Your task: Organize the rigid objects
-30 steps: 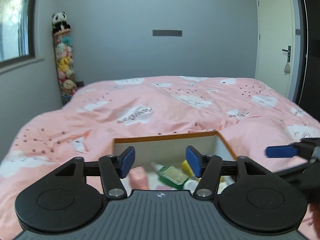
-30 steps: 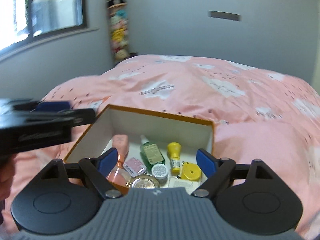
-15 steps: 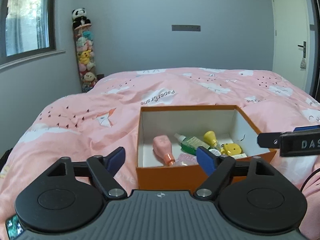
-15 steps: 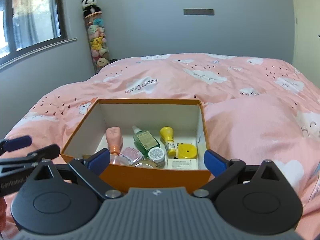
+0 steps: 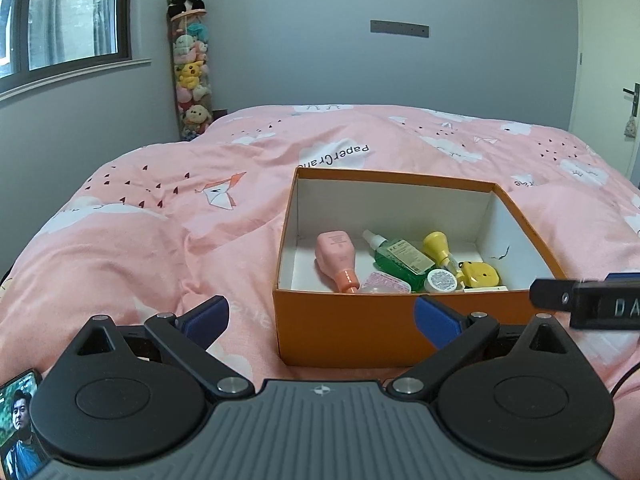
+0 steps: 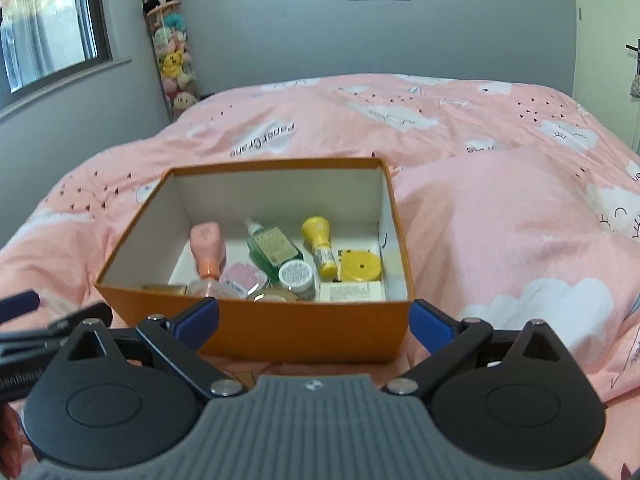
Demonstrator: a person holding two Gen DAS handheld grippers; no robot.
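An orange box (image 5: 344, 320) (image 6: 280, 332) with white inside stands on the pink bed. In it lie a pink bottle (image 5: 336, 254) (image 6: 206, 246), a green spray bottle (image 5: 400, 258) (image 6: 272, 246), a yellow bottle (image 5: 438, 246) (image 6: 320, 244), a yellow round case (image 5: 480, 274) (image 6: 360, 266), a white jar (image 5: 440, 280) (image 6: 296, 274) and other small items. My left gripper (image 5: 320, 318) is open and empty, in front of the box's near left corner. My right gripper (image 6: 314, 320) is open and empty, close to the box's near wall.
The pink quilt (image 5: 160, 216) covers the bed with a raised fold (image 6: 500, 208) right of the box. A column of plush toys (image 5: 190, 72) stands in the far left corner. A window (image 5: 60, 20) is at left, a door (image 5: 608, 60) at right. A phone (image 5: 18, 424) lies at lower left.
Both grippers have pulled back from above the box toward me and both jaws have opened wider. The box and its contents have not moved.
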